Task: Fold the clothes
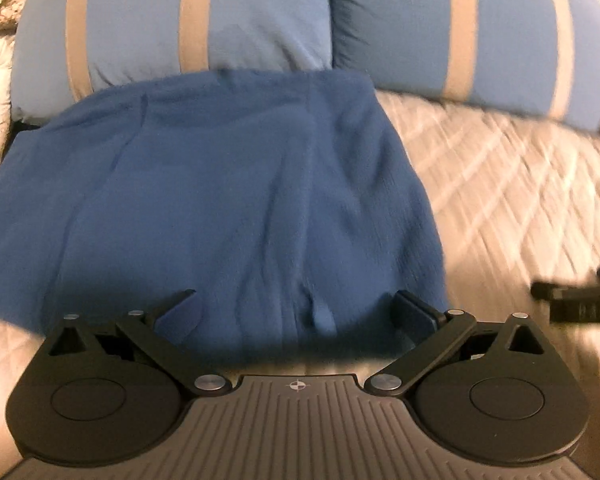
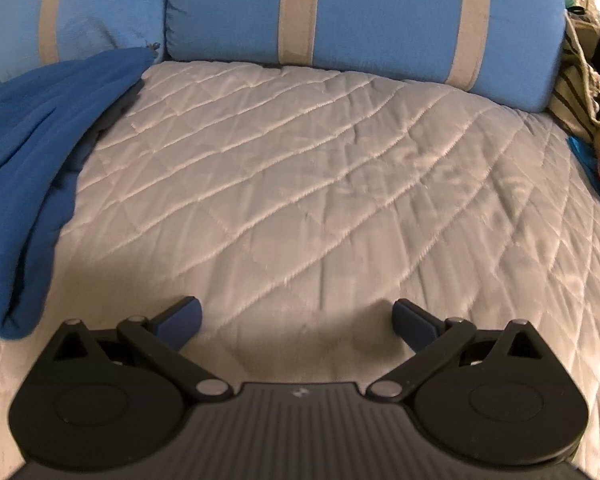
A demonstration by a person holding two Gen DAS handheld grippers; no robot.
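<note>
1. Blue garment (image 1: 220, 200) is lying on the quilted bedspread (image 2: 300, 180), its far edge touching the striped pillows (image 1: 172, 20).
2. Left gripper (image 1: 296, 312) is hovering over the garment's near hem, jaws spread, gripping nothing.
3. Right gripper (image 2: 296, 320) is hovering beside the garment, spread, empty.
4. Judgement: pinching both near corners evenly should keep the fold square.
5. Motion blur is hiding seams; garment type is unclear.

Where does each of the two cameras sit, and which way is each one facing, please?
Left wrist: on the left gripper, facing the blue garment and striped pillows; its open jaws show.
Right wrist: on the right gripper, facing bare quilt and pillows; its open jaws show.
Shared: garment, pillows, quilt; a dark blurred shape at the left view's right edge may be the right gripper.
</note>
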